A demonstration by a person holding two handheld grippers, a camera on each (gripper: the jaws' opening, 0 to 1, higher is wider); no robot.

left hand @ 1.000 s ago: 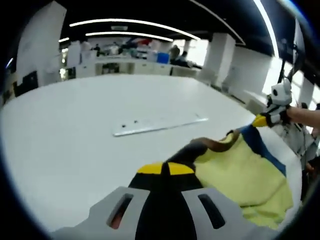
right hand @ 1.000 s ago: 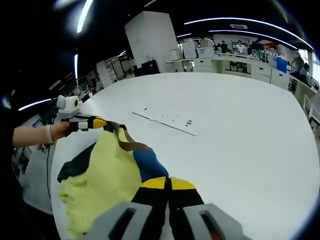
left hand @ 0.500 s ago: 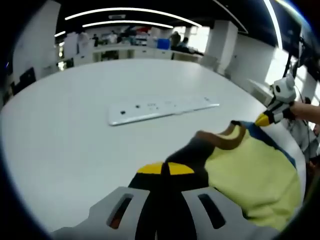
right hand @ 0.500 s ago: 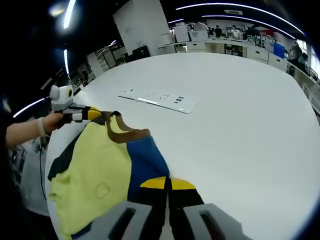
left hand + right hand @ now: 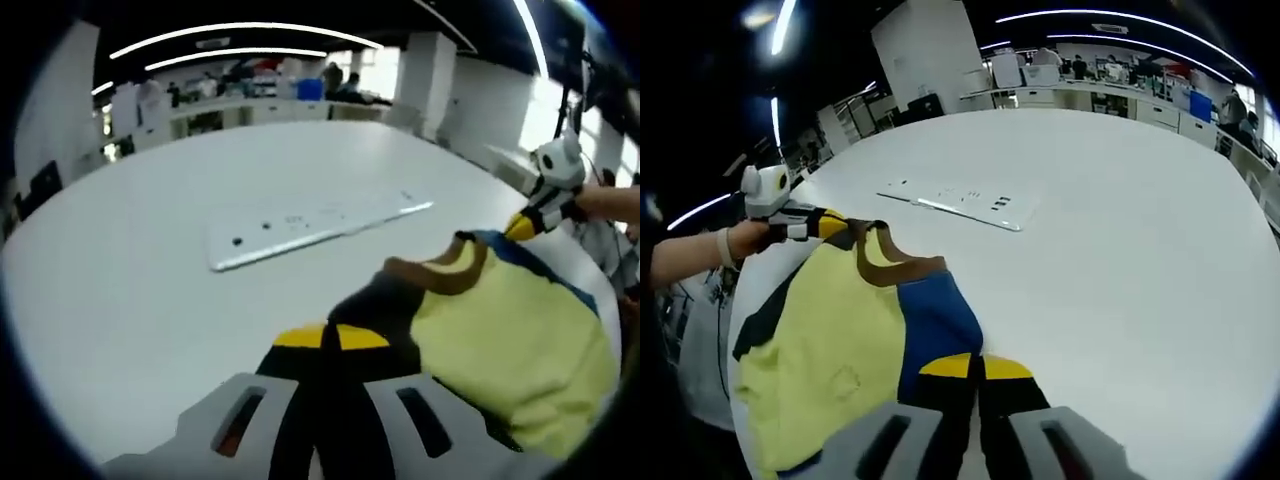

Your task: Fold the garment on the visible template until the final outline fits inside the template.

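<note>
since a second ago the garment [image 5: 840, 330] has been drawn flatter and nearer the white template [image 5: 960, 200], so i judge the spreading nearly done and folding not begun. the left gripper [image 5: 330, 338] and right gripper [image 5: 975, 367], fingers pressed together, each pinch a shoulder. the garment lies at the counter [image 5: 1120, 250] edge, collar toward the template at 12 o'clock, long axis running 12 to 6.
</note>
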